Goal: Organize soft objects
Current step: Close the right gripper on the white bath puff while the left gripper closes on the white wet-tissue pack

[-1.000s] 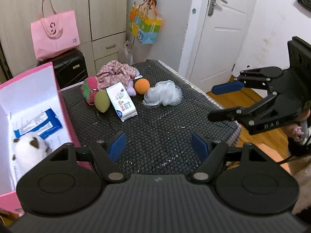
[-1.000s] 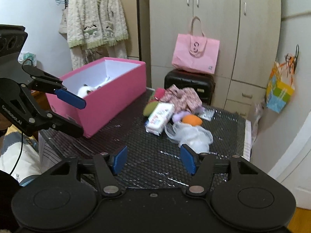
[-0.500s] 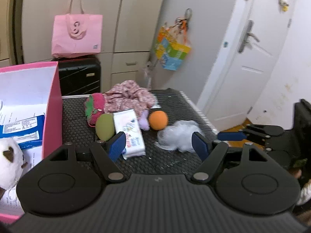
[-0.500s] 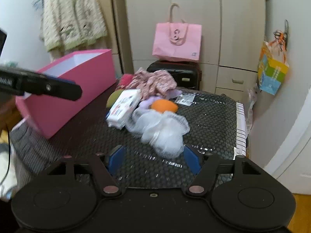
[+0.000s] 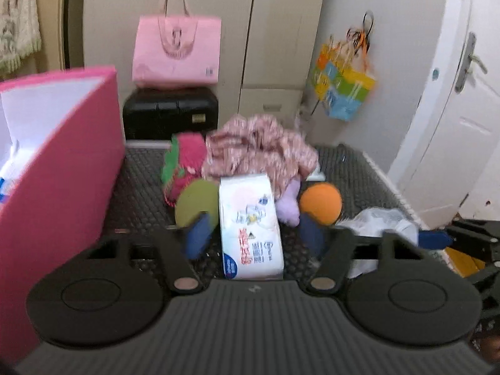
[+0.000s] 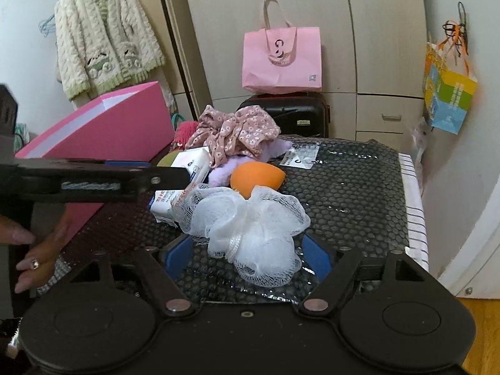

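Note:
My left gripper (image 5: pixel 254 236) straddles a white tissue pack (image 5: pixel 250 228) lying on the black mat. Its jaws are closing, with a gap still showing on the right side. My right gripper (image 6: pixel 247 257) has the white mesh bath pouf (image 6: pixel 250 225) between its fingers. Its jaws are opening and the pads stand clear of the mesh. Behind lie a green sponge (image 5: pixel 195 204), an orange ball (image 5: pixel 320 201), a purple plush (image 5: pixel 289 203), a red-green plush (image 5: pixel 184 162) and a pink floral cloth (image 5: pixel 259 150). The open pink box (image 5: pixel 62 172) stands at the left.
A pink bag (image 6: pixel 281 59) sits on a black suitcase (image 6: pixel 290 115) behind the table, against the wardrobe. A colourful bag (image 6: pixel 450 97) hangs at the right. The table's striped right edge (image 6: pixel 412 193) is close. A person's hand (image 6: pixel 34 250) holds the left gripper at the left.
Both grippers have dropped and moved in on the pile. The left one now straddles the tissue pack with narrower jaws. The right one has widened around the pouf.

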`<state>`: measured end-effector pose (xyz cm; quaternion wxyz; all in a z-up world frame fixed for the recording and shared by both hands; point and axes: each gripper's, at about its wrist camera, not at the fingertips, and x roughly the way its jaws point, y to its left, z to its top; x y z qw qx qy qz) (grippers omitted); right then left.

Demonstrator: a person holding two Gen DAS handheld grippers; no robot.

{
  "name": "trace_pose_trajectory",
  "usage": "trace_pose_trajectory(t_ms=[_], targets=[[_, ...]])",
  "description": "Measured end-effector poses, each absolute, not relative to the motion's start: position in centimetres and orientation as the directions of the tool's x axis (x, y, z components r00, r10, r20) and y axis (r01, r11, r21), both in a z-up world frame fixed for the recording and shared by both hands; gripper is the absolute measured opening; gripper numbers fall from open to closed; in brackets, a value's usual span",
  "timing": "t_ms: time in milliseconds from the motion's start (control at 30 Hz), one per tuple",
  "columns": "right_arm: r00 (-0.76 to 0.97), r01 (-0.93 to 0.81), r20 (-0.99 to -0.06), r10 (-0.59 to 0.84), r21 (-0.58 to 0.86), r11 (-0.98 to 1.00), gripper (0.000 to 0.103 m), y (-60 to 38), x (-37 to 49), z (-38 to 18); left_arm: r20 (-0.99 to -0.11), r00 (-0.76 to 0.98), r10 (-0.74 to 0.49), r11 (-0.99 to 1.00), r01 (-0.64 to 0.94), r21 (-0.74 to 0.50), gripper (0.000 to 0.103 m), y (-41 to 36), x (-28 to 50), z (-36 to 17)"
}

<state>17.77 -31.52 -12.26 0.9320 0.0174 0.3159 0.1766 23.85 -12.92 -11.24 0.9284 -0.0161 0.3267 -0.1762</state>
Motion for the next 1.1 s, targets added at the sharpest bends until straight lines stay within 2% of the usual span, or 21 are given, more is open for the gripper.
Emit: trace_pose_trajectory(t_ms=[67,200,467,600,700,900,1100], targets=[[0.729,-0.332,-0.588,0.351,0.144,0.932,0.083,-31.4,18.1,-12.5,-0.641,0.706,-0.302,0.946,0.304,-0.111,0.046,-13.4,24.7,-11.8],[0.715,-0.332,-0.601,0.359,0.160,0.930,0.083,-31.2,18.7,-13.0,-0.638,0.696,-0.328,0.941,0.297,-0.160,0.046,-13.2,25.1,-12.1],[0.713,-0.346,-0.580,0.394,0.199,0.917,0.082,-31.9,18.8,-12.8,-0.618,0.707,-0.343,0.936,0.310,-0.165,0.049,-13.7,25.2,-13.0],[0.719,-0.348,-0.573,0.394,0.194,0.917,0.055,-32.1,18.2,-12.6,-0.608,0.723,-0.327,0.944,0.284,-0.170,0.040,-13.4,24.7,-13.1],[0.727,-0.349,-0.570,0.383,0.173,0.921,0.045,-32.0,17.3,-12.6,-0.603,0.726,-0.330,0.944,0.264,-0.198,0.039,-12.7,24.4,-13.0],[0.736,-0.342,-0.562,0.378,0.174,0.923,0.040,-31.9,15.1,-12.7,-0.586,0.732,-0.346,0.937,0.301,-0.177,0.039,-12.1,22.9,-12.0],[0.750,-0.325,-0.556,0.359,0.162,0.932,0.039,-32.0,13.2,-12.4,-0.593,0.703,-0.393,0.916,0.351,-0.191,0.039,-11.4,20.9,-10.9]])
